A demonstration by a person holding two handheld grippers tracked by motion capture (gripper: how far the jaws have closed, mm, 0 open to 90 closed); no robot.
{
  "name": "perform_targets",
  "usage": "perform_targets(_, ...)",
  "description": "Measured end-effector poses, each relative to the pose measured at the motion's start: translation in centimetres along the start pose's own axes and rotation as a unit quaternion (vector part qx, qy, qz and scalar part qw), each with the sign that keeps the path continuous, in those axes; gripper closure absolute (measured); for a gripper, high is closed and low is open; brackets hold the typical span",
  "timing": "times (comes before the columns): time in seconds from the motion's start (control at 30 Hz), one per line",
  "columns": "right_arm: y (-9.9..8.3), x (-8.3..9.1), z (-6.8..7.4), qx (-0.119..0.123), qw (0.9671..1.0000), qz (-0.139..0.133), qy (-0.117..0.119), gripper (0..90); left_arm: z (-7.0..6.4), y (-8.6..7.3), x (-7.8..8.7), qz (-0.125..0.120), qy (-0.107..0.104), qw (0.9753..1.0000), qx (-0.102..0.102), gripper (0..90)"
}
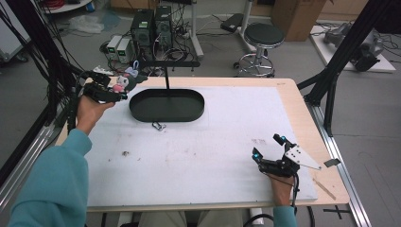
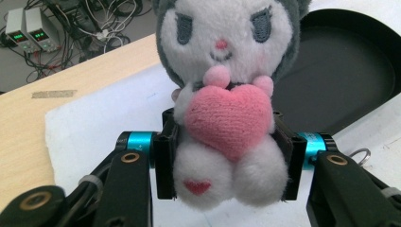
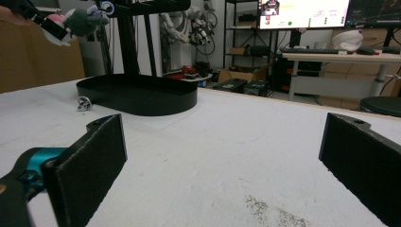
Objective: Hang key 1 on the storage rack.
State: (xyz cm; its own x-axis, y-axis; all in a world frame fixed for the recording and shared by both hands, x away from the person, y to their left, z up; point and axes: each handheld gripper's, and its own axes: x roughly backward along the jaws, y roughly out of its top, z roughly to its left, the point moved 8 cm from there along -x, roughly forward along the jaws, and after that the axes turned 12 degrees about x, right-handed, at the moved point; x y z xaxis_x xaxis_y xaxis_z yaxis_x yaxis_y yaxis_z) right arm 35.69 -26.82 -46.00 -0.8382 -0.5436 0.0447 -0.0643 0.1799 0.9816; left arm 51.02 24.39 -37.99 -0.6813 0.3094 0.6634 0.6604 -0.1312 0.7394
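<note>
A small grey-and-white plush toy (image 2: 227,90) hugging a pink heart sits between the jaws of my left gripper (image 2: 227,161), which is shut on its body. In the high view that gripper (image 1: 118,90) holds the plush toy (image 1: 122,83) in the air at the left end of the black oval tray (image 1: 167,105). A black T-shaped stand (image 1: 167,66) rises from the tray. My right gripper (image 1: 269,146) rests low on the white mat near the front right, open, with nothing between its jaws (image 3: 222,156). In the right gripper view the plush toy (image 3: 78,21) hangs at the upper left.
A small metal key ring (image 1: 158,126) lies on the white mat (image 1: 203,146) just in front of the tray. The wooden table edge (image 1: 302,109) runs along the right. A stool (image 1: 262,40), computers and cables stand on the floor behind the table.
</note>
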Motion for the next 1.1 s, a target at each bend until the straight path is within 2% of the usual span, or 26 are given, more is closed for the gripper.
perform_targets(0.47,0.0,0.0,0.0,-0.001,1.0,-0.001,0.0,0.8,-0.3,-0.6,-2.0,0.021,0.01,0.9997,-0.007,53.8)
perform_targets(0.7,0.0,0.0,0.0,-0.002,1.0,0.0,0.0,0.8,-0.3,-0.2,-2.9,0.006,0.007,1.0,0.003,53.5)
perform_targets(0.93,0.0,0.0,-0.1,-0.002,1.0,0.0,-0.001,0.8,0.1,-0.4,-3.2,0.011,0.007,0.9999,0.008,53.0)
perform_targets(1.03,0.0,0.0,-0.1,-0.002,1.0,0.001,0.0,0.8,0.0,-0.5,-3.1,0.01,0.012,0.9999,0.002,50.6)
perform_targets(1.1,0.0,0.0,-0.1,-0.002,1.0,0.0,0.0,0.8,0.0,-0.5,-3.2,0.006,0.016,0.9998,-0.008,44.0)
